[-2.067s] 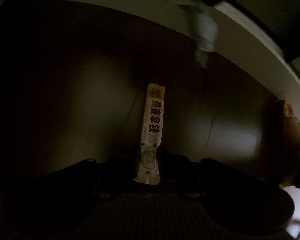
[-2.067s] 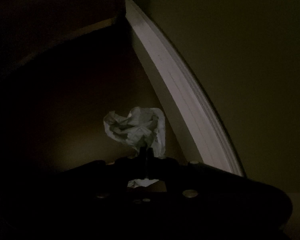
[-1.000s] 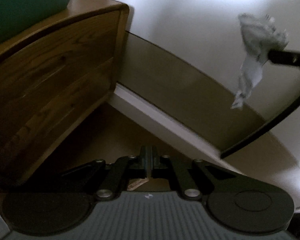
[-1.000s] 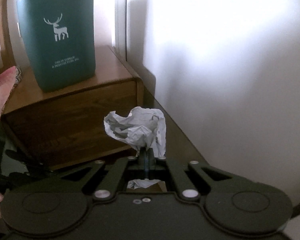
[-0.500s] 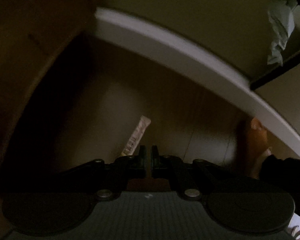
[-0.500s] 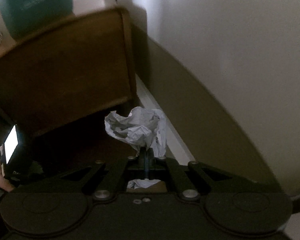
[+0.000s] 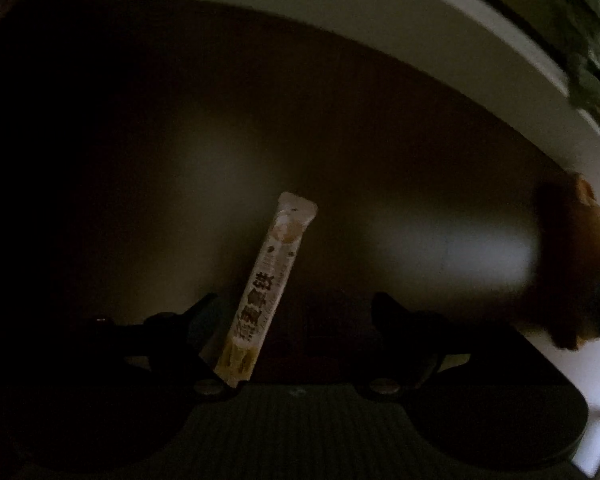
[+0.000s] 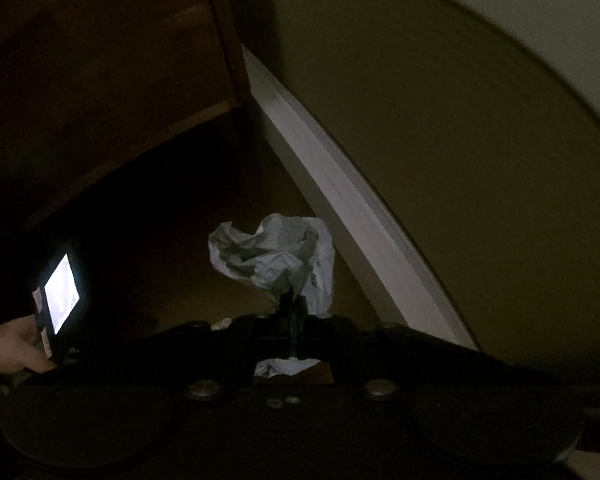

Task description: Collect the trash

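Observation:
A pale stick sachet with dark print lies slanted on the dark floor. My left gripper points straight down over it. Its jaws are opening and stand wide apart, with the sachet between them, close to the left finger. The pads do not press on it. My right gripper is shut on a crumpled white paper, held above the floor. The same crumpled paper shows at the top right of the left wrist view.
A wooden cabinet stands at the left, and a white skirting board runs along the wall. A hand holds the left gripper's lit screen. A blurred part of a person is at the right.
Both grippers have come down from cabinet height to the dim floor. The left jaws went from shut to wide apart around the sachet. The right gripper still holds the paper.

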Demonstrator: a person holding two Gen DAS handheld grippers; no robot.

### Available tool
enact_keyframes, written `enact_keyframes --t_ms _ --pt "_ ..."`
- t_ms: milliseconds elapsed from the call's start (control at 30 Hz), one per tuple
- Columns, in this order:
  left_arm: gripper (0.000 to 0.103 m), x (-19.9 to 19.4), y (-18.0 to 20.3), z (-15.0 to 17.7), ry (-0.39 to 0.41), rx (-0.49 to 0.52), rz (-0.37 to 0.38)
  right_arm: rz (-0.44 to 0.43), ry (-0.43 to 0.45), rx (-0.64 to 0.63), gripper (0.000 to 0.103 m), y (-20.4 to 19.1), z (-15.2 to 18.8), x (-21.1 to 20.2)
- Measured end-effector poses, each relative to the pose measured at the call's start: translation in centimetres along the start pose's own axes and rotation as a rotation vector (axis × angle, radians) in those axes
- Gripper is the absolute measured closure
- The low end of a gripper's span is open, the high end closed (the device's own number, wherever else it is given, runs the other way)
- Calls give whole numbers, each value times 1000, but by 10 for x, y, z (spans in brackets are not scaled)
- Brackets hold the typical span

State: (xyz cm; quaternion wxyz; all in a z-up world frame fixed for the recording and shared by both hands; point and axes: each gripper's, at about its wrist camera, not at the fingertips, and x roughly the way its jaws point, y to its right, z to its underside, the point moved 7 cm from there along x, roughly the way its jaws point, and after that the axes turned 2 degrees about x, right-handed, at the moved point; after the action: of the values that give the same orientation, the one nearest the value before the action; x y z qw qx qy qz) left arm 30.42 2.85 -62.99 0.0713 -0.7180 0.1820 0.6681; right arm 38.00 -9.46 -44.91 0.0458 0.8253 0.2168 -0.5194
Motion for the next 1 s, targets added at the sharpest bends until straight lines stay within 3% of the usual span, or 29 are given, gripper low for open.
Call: enact_keyframes --t_ms 167,333,367,433,600,667,733,867,1000 --pt "20 26 -17 3 -8 -23 -66 -2 -18 -2 103 -3 -2 22" --pt "23 36 -11 6 4 51 -121 -4 -21 -15 103 -9 -3 30" --pt "26 38 -8 6 11 68 -124 -4 -22 -17 103 -7 -1 27" --pt "41 40 -3 6 6 76 -120 -3 -25 -21 103 -9 -1 31" --pt "46 42 1 8 16 80 -108 -1 -36 -27 103 -9 -2 33" --pt "52 40 1 9 28 84 -105 1 -37 -30 103 -10 -1 33" --pt "72 40 -1 8 36 109 -123 3 -38 -32 103 -10 0 34" --pt "81 39 1 10 26 123 -130 9 -35 -35 103 -11 0 34" --pt "83 33 -2 -3 44 116 -130 14 -26 -39 103 -12 2 28"
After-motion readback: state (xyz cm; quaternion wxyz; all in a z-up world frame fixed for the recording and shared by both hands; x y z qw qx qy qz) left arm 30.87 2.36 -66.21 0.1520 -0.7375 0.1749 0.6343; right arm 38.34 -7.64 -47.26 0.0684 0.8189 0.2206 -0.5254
